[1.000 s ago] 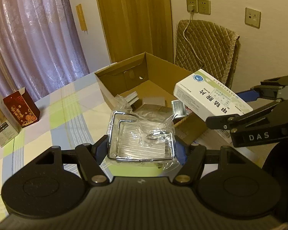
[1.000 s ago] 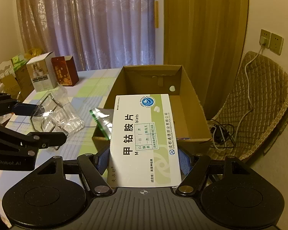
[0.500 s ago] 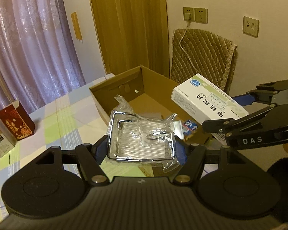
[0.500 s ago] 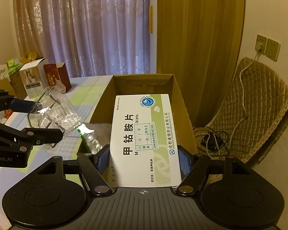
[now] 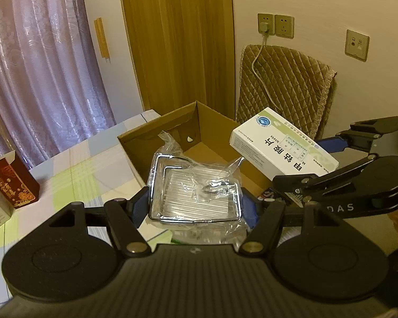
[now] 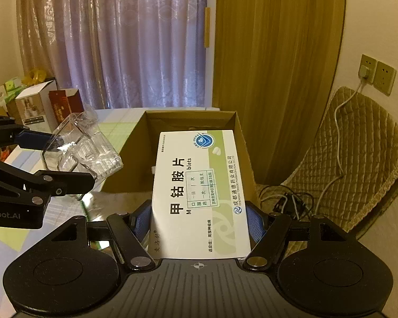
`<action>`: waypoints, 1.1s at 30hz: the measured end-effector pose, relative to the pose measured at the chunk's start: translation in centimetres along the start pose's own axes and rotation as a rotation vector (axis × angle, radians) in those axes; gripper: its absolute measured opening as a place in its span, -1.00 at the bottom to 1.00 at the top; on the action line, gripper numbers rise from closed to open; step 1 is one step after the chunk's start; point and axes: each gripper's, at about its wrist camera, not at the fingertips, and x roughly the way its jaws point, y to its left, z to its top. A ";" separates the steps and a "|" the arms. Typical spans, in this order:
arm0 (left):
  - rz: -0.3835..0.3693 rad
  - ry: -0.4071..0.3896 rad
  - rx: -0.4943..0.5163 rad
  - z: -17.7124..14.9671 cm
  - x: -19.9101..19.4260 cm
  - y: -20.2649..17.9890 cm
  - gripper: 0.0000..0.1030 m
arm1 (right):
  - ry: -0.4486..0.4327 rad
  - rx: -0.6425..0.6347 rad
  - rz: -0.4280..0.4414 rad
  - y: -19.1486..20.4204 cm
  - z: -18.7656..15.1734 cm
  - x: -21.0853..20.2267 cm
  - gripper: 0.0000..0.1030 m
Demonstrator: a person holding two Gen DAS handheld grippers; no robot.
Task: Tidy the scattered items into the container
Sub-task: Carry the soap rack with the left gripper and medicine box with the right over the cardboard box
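Observation:
My left gripper [image 5: 195, 204] is shut on a chrome wire rack wrapped in a clear plastic bag [image 5: 193, 190], held in the air at the near left corner of the open cardboard box [image 5: 212, 135]. My right gripper [image 6: 199, 221] is shut on a white and green medicine box [image 6: 199, 185], held flat above the near edge of the cardboard box [image 6: 191, 122]. In the right wrist view the left gripper [image 6: 69, 159] with the bagged rack [image 6: 85, 148] hangs at the left. The left wrist view has the medicine box [image 5: 284, 145] at the right. Most of the carton's floor is hidden.
A checked tablecloth [image 5: 74, 175] covers the table. A red carton [image 5: 10, 182] and a white carton [image 6: 31, 106] stand at the table's far left. A chair with a quilted cover [image 5: 286, 87] and a charger cable [image 6: 289, 201] lie right of the box.
Both grippers have risen and drawn back a little with their loads still held. The cardboard box now looks smaller and lower in both views.

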 end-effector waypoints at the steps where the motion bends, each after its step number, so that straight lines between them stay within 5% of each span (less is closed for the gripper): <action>1: -0.004 0.000 -0.001 0.3 0.4 0.1 0.27 | -0.001 -0.001 -0.002 -0.2 0.2 0.3 0.42; 33: 0.001 0.019 -0.022 3.0 9.1 2.7 0.27 | 0.016 -0.033 -0.042 -3.1 2.6 7.0 0.42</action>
